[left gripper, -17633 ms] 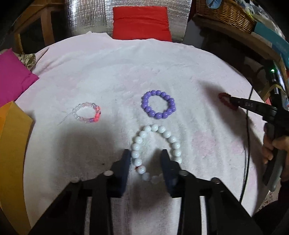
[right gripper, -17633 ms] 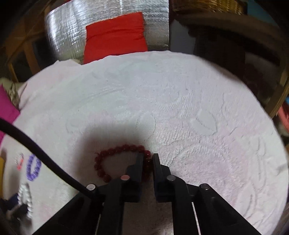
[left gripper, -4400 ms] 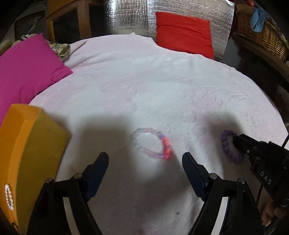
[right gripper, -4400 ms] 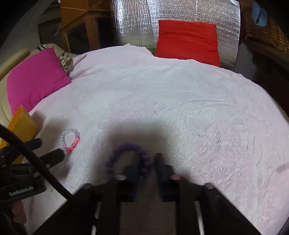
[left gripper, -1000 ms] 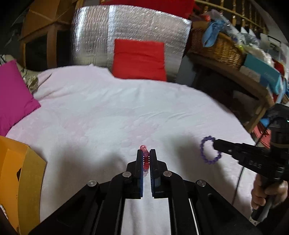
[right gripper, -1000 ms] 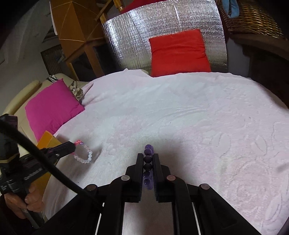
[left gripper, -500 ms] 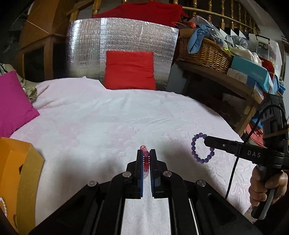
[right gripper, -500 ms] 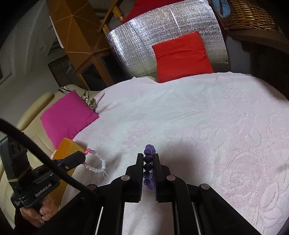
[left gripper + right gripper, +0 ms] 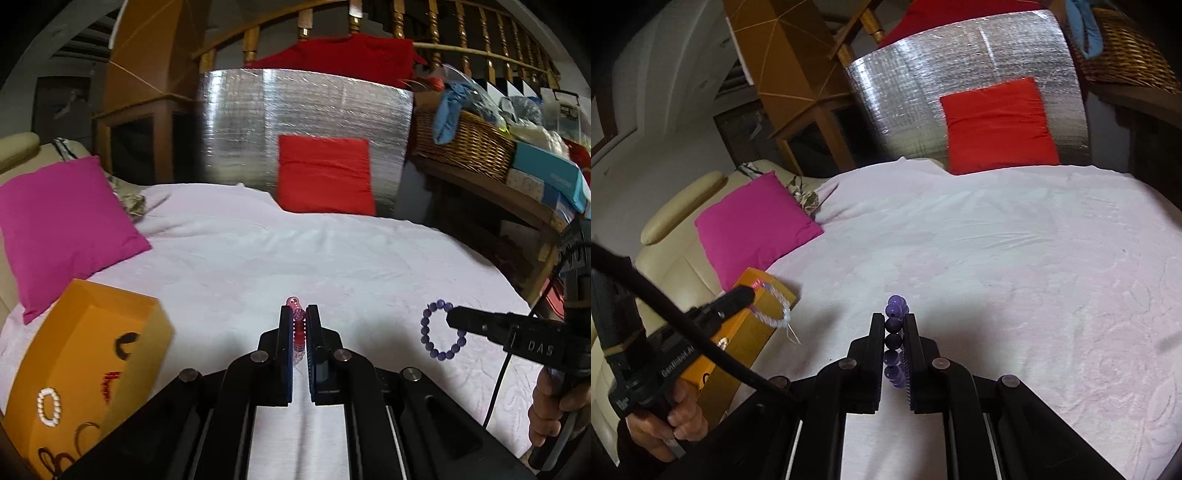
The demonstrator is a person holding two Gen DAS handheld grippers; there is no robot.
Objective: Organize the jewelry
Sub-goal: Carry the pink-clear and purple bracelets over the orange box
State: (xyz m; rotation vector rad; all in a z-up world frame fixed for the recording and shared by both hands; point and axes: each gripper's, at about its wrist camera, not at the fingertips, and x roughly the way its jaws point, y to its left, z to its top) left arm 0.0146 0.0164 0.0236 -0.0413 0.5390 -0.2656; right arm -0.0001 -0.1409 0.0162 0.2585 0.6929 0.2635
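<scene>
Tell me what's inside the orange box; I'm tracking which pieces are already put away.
Inside the orange box: a white bead bracelet, a dark red bracelet, and several dark or brownish rings I can't identify. Its near wall hides part of the floor.

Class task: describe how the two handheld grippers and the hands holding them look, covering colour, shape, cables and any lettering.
Both are matte black with flat parallel fingers, angled linkage arms and round silver pivot pins. The left gripper has blue finger pads and pale lettering, partly legible, on its body. The right gripper reads "DAS" on its side. A black cable trails from each. The bare left hand and right hand grip pistol-style handles.
</scene>
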